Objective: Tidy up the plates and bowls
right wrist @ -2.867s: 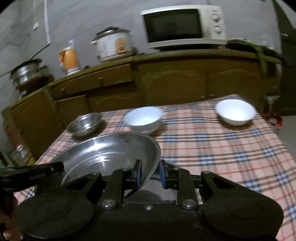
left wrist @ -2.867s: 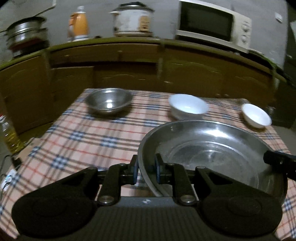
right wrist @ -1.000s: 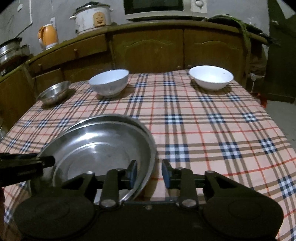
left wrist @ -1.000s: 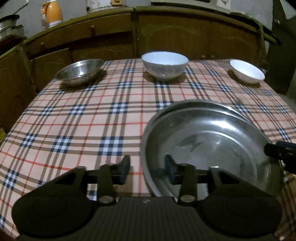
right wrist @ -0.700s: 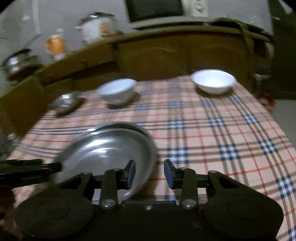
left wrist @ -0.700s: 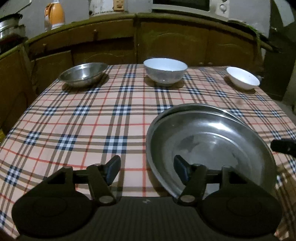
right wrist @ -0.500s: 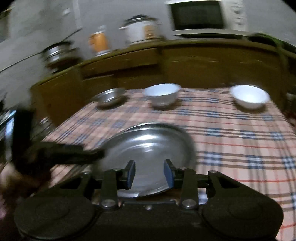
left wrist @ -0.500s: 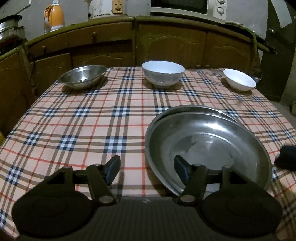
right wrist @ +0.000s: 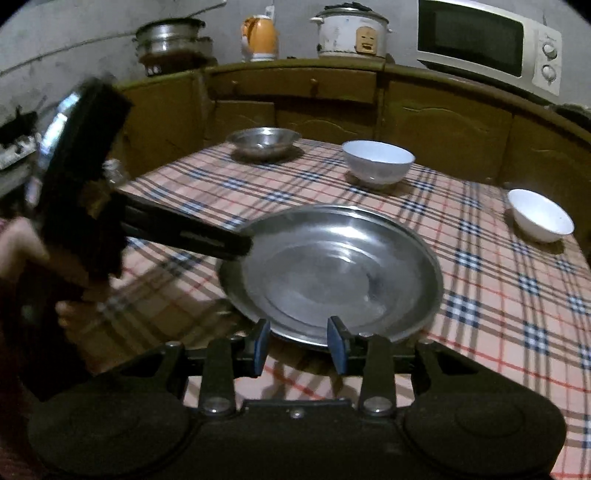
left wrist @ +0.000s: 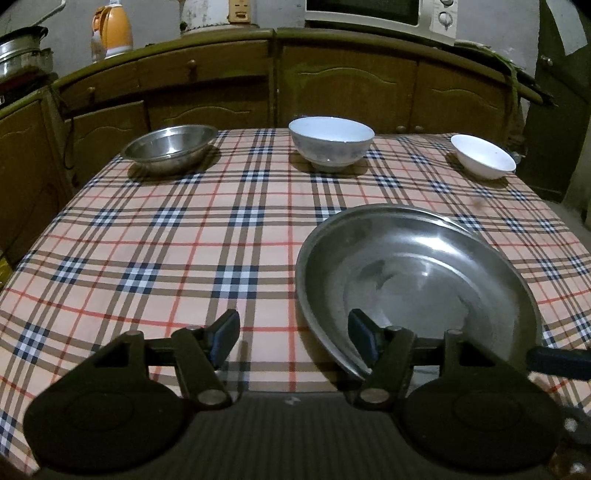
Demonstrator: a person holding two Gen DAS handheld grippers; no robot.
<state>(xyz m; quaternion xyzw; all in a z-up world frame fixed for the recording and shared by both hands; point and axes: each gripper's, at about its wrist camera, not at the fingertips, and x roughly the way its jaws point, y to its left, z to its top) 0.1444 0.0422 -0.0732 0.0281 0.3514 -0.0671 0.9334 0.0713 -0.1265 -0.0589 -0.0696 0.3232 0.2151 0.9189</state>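
Steel plate (left wrist: 417, 280) lies on a checked table (left wrist: 184, 229), both grippers spread apart and holding nothing.

The plate sits at the near right of the table, with the rim of a second plate showing under its far edge. The left gripper (left wrist: 293, 334) hangs over the near edge, jaws wide, its right finger (left wrist: 364, 338) over the plate's near-left rim and its left finger over bare cloth. The right gripper (right wrist: 299, 345) waits at the plate's near rim, jaws parted and clear of the metal. Along the far edge stand a steel bowl (left wrist: 170, 147) at left, a large white bowl (left wrist: 330, 146) in the middle and a small white bowl (left wrist: 482, 157) at right, well apart. Behind, a microwave (right wrist: 487, 46), cooker (right wrist: 351, 33) and kettle (right wrist: 258, 38) line the counter.
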